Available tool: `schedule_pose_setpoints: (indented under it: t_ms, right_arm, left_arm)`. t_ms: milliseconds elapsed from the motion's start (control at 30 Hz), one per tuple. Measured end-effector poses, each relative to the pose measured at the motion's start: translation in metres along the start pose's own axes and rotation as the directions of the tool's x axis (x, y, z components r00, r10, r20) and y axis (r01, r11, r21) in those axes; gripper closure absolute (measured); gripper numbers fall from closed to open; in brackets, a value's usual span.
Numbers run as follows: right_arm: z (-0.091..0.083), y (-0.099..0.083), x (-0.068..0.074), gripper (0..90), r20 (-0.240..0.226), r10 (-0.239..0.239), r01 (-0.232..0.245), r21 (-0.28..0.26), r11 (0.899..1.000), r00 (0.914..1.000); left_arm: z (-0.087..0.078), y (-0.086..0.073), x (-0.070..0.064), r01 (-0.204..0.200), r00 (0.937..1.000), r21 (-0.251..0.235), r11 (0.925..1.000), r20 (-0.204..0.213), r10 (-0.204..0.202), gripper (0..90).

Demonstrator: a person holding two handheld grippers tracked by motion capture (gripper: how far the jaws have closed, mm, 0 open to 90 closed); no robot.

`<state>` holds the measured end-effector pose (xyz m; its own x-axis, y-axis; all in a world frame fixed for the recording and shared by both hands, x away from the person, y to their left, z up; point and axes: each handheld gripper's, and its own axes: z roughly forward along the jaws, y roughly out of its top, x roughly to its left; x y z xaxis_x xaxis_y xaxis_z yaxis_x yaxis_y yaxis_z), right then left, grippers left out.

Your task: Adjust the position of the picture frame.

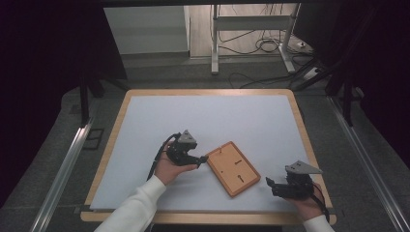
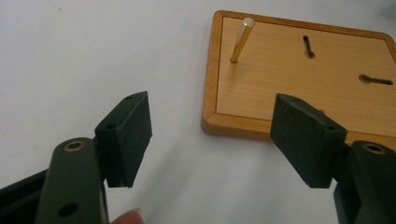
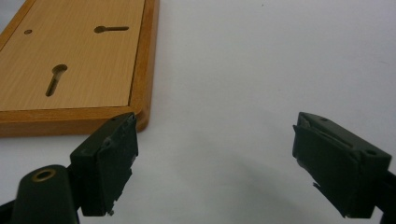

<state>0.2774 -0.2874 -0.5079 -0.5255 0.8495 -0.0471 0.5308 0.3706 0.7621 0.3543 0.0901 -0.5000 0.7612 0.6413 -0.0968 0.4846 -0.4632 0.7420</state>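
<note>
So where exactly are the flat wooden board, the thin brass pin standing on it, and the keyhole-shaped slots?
Flat wooden board (image 1: pixel 234 168), high view: middle of its top face.
Thin brass pin (image 2: pixel 242 40), left gripper view: mid-shaft.
Keyhole-shaped slot (image 3: pixel 56 79), right gripper view: the nearer slot's middle.

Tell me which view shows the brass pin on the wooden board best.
The left gripper view: the brass pin stands tilted near a corner of the wooden board, close and sharp. In the high view it is too small to make out. The right gripper view has the board's keyhole slots, and I cannot make out the pin.
</note>
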Motion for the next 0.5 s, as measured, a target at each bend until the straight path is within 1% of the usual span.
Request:
schedule_pose_setpoints:
  t_ms: [100, 133, 300, 500]
  right_arm:
    - [0.000, 0.000, 0.000, 14.5, 0.000, -0.001, 0.001, 0.000, 1.000, 1.0000]
    - [0.000, 0.000, 0.000, 14.5, 0.000, -0.001, 0.001, 0.000, 1.000, 1.0000]
    - [0.000, 0.000, -0.001, 14.5, 0.001, -0.001, 0.001, 0.002, 1.000, 1.0000]
    - [0.000, -0.001, -0.001, 14.5, 0.004, -0.001, 0.001, 0.002, 1.000, 1.0000]
  left_arm:
    - [0.004, 0.003, -0.002, 0.000, 1.0000, -0.001, 1.0000, 0.005, 0.000, 28.9]
    - [0.006, 0.004, -0.003, -0.007, 1.0000, 0.000, 1.0000, 0.004, 0.007, 28.9]
    - [0.016, 0.010, -0.007, -0.017, 0.9998, 0.012, 0.9998, 0.008, 0.017, 29.7]
    - [0.024, 0.012, -0.008, -0.025, 0.9997, 0.026, 0.9994, 0.008, 0.025, 29.8]
